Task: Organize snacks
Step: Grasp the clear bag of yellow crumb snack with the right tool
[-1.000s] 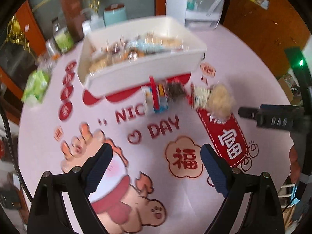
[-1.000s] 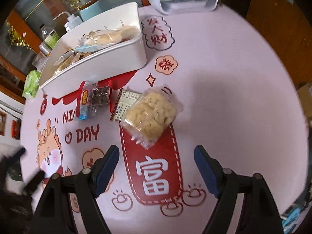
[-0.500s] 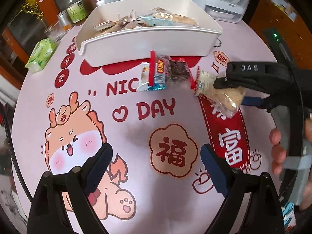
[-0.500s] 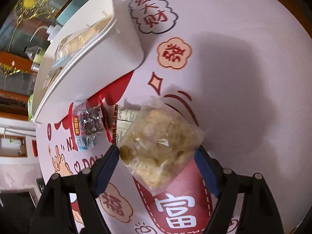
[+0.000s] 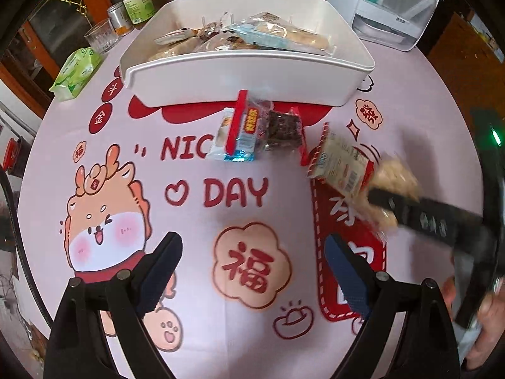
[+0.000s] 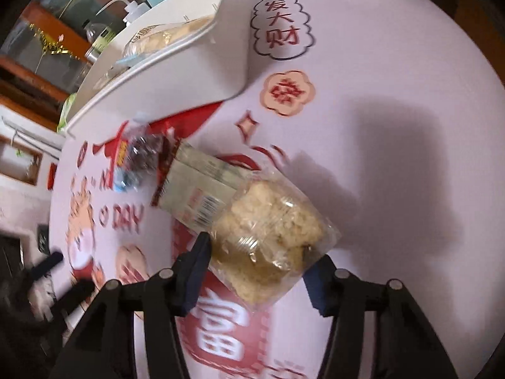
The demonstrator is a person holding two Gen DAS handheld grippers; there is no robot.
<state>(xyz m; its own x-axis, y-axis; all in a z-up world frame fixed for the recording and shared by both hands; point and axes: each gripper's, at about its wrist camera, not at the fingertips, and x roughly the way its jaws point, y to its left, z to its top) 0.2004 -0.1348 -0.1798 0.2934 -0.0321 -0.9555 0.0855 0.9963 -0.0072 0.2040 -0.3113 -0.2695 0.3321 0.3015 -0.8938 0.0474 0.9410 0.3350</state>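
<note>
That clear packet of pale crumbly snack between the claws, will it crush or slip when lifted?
Probably crushable: the clear packet shows a crumbly pale block that could break as the right gripper is closing its jaws on it. The glossy film looks thin and crinkly, so it may flex or slide. It likely feels light for its size.

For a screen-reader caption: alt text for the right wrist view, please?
The right gripper is closing on a clear bag of pale crumbly snack on a pink printed tablecloth. Beyond lie two more packets and a white bin of snacks.
</note>
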